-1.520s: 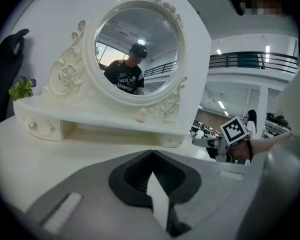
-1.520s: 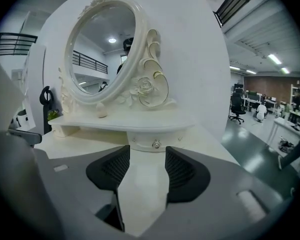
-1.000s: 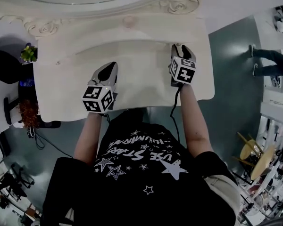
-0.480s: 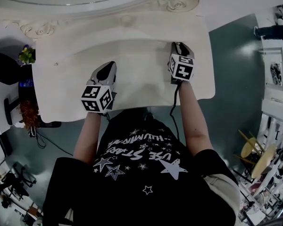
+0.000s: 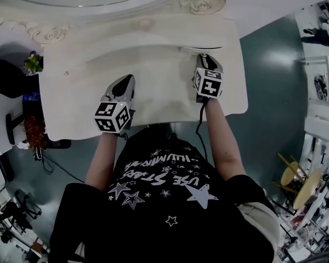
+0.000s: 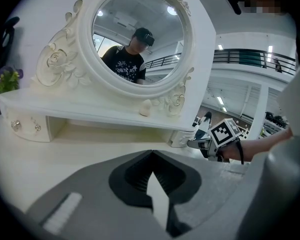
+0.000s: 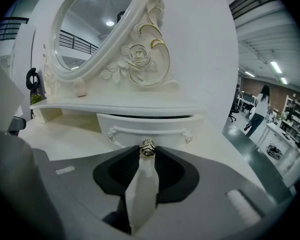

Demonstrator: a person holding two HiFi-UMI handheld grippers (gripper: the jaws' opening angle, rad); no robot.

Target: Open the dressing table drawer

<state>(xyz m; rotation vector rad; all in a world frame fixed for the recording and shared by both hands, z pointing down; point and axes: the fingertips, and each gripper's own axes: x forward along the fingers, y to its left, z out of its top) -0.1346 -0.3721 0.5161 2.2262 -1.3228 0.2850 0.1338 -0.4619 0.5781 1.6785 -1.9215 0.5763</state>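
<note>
The white dressing table (image 5: 88, 92) has a small drawer (image 7: 140, 129) under its shelf, at the right. A thin dark gap shows along the drawer's top. My right gripper (image 7: 148, 150) is shut on the drawer's metal knob (image 7: 148, 146); its jaws have just been closing with the knob between them. In the head view the right gripper (image 5: 204, 58) reaches to the shelf's edge. My left gripper (image 5: 128, 81) hangs over the tabletop at the left, shut with nothing in it (image 6: 151, 154). From the left gripper view the right gripper (image 6: 197, 143) is at the drawer (image 6: 182, 138).
An oval mirror (image 6: 137, 39) with carved roses stands on the shelf. A second small drawer (image 6: 25, 126) sits at the shelf's left end. A potted plant (image 5: 33, 63) and dark furniture stand left of the table. A person (image 7: 261, 106) walks far off at the right.
Both grippers stay almost where they were. The head view has shifted slightly, and a person's legs at the far right have moved towards the picture's upper corner.
</note>
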